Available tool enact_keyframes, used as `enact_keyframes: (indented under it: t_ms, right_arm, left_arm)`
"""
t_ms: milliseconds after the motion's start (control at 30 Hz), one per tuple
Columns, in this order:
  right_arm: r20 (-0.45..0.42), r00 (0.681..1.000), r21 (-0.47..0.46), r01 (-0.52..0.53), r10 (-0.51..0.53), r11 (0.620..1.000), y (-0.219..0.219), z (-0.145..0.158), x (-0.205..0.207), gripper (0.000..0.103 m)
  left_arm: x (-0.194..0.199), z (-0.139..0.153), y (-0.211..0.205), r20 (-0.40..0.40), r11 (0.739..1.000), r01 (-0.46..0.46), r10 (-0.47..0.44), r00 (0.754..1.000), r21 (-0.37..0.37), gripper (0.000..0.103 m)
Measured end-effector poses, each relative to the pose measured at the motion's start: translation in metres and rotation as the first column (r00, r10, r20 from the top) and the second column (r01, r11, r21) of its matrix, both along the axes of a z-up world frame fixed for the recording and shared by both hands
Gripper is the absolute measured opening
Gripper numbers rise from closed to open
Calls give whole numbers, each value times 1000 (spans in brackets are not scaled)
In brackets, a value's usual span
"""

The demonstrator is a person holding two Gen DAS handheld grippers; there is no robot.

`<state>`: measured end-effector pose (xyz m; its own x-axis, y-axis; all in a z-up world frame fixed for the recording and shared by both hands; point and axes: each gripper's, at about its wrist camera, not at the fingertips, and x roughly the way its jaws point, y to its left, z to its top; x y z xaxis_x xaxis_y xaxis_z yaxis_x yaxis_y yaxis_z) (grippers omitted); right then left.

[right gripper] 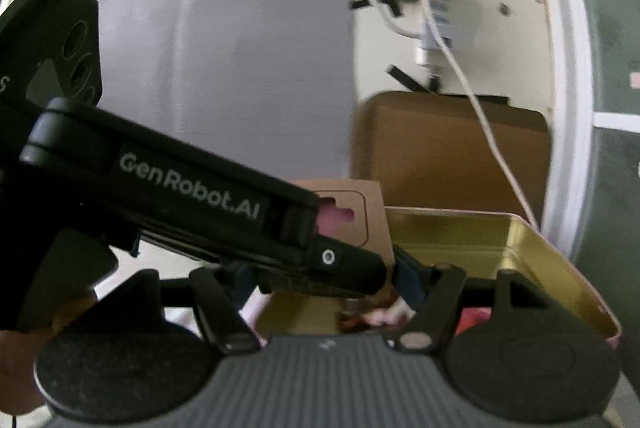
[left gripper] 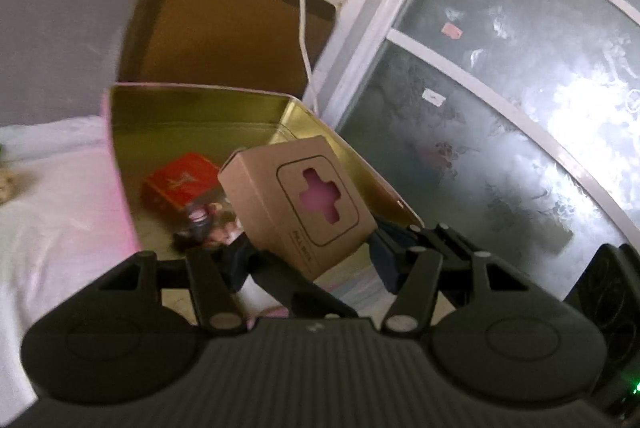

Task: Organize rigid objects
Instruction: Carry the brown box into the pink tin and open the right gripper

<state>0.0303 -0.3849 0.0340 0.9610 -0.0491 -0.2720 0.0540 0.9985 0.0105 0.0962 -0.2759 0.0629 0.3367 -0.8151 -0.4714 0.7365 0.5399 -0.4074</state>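
Left wrist view: the left tool [left gripper: 310,254] is clamped on a small kraft cardboard box [left gripper: 296,201] with a cross-shaped cutout showing pink inside, held tilted above the near end of an open gold-lined tin [left gripper: 192,119] with pink outer walls. On the tin's floor lie a red packet [left gripper: 178,183] and some small blurred items. Behind the tin stands a brown case [left gripper: 224,23], with a white cable [left gripper: 304,27] hanging in front of it, and a frosted window [left gripper: 500,87] to the right. Right wrist view: the right tool [right gripper: 324,282] sits just behind the left one; its fingers are mostly hidden, so I cannot tell whether they are apart or together.
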Motion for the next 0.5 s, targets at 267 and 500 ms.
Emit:
enact_keyframes:
  t_ms: [267, 500]
  right_arm:
    - [-64, 996, 41, 69, -66, 997, -37, -20, 19, 69]
    - [-130, 978, 16, 168, -165, 986, -45, -36, 40, 71]
  left_arm:
    - [13, -18, -36, -24, 999, 6, -5, 1000, 49, 65]
    - [21, -26, -39, -27, 996, -53, 55, 998, 75, 71]
